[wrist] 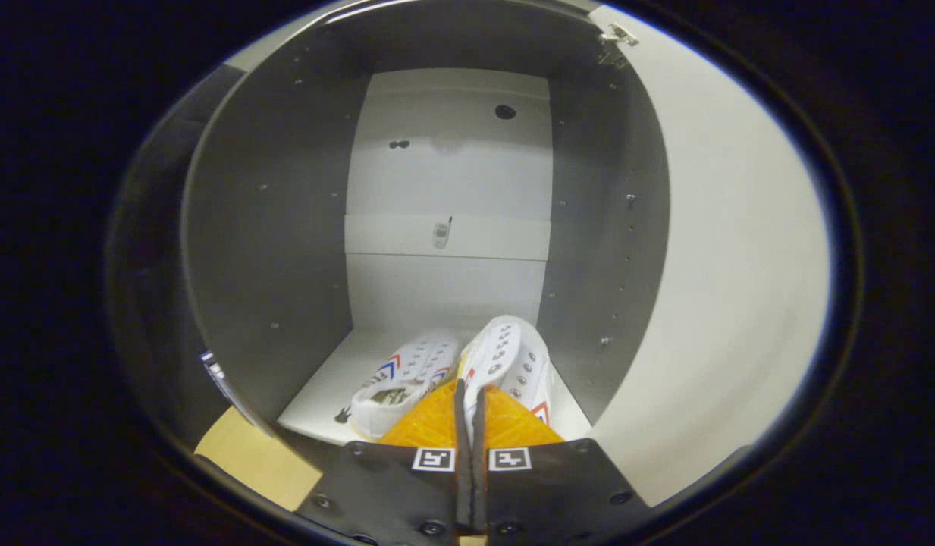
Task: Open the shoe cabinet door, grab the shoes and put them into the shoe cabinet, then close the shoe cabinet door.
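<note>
White lace-up shoes (452, 375) lie on the smooth cabinet (270, 250) floor; claw (471, 398) pinches one's edge.

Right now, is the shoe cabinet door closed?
No, the door is swung open beside the cabinet, and both shoes sit on the cabinet floor beyond the tongs.

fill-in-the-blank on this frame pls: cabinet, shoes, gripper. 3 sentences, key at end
1. The shoe cabinet's door stands ____.
2. Inside the cabinet, on its floor, lie ____ white shoes: one beside the other.
3. The gripper has its fingers ____, nearly touching.

Missing words: open; two; shut
</note>
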{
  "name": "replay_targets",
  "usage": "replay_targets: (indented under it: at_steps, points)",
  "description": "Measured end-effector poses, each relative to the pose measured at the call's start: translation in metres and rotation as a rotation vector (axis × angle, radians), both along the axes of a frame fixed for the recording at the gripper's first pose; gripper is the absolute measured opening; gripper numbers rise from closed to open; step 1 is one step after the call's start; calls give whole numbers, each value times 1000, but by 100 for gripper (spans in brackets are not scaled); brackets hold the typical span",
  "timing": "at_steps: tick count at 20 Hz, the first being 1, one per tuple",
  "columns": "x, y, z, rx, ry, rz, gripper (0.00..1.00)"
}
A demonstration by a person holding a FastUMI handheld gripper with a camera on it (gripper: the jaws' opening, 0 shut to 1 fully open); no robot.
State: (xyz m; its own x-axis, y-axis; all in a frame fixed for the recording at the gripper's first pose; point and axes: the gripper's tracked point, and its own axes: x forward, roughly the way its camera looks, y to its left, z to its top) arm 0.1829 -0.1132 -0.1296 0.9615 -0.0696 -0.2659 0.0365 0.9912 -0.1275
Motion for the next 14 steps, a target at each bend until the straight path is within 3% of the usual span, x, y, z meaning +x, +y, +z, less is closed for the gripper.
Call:
replay_targets:
  at_steps: [7, 14]
  points:
    - [89, -22, -48, -42, 81, -20, 2]
    - [105, -12, -77, -38, 149, 3, 3]
